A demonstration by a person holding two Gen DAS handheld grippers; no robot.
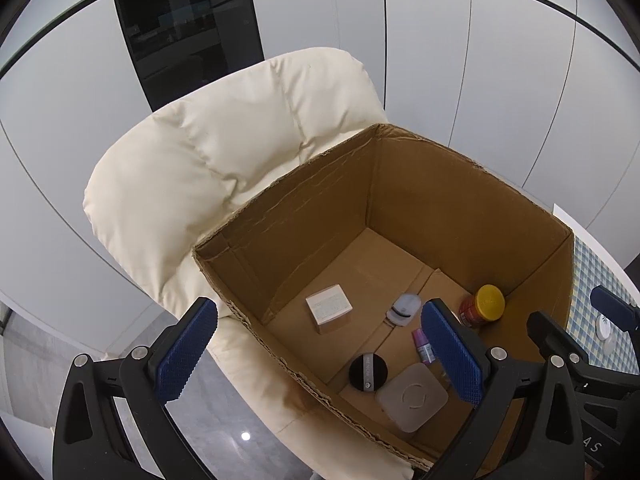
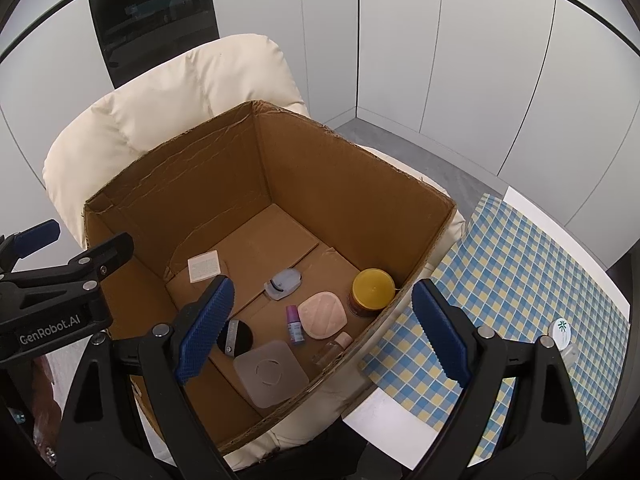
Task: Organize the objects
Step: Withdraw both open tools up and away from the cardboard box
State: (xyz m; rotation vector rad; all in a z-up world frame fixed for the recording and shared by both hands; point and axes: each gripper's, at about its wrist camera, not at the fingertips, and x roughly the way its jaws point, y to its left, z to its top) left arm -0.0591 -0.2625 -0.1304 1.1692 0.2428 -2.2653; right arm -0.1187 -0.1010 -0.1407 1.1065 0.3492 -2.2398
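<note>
The cardboard box (image 2: 340, 184) is open-topped, brown, with ragged torn top edges, and sits on the seat of a cream padded chair (image 1: 224, 152). On the box floor lie:
- a small white carton (image 1: 329, 307), toward the far left;
- a grey-white oval gadget (image 2: 283, 280), near the centre;
- a jar with a yellow lid (image 2: 373, 289), upright in the right corner;
- a small purple-capped bottle (image 2: 294, 325), lying down;
- a black round puff (image 1: 368, 371) with a band across it;
- a translucent square lid (image 2: 270, 372), against the near wall.

The left gripper (image 1: 320, 354) and the right gripper (image 2: 340, 330) both hang above the box with fingers spread wide and nothing between them.

The desk (image 2: 400, 436) stands just right of the chair, white, covered by a blue-and-yellow checked cloth (image 2: 520, 280). Pale wall panels and a dark glass panel (image 1: 184, 24) form the background; the floor is grey.

Only the right wrist view shows a pink quilted pad (image 2: 322, 316), a clear small bottle (image 2: 332, 346) beside it, and a round white container (image 2: 562, 330) on the cloth.
</note>
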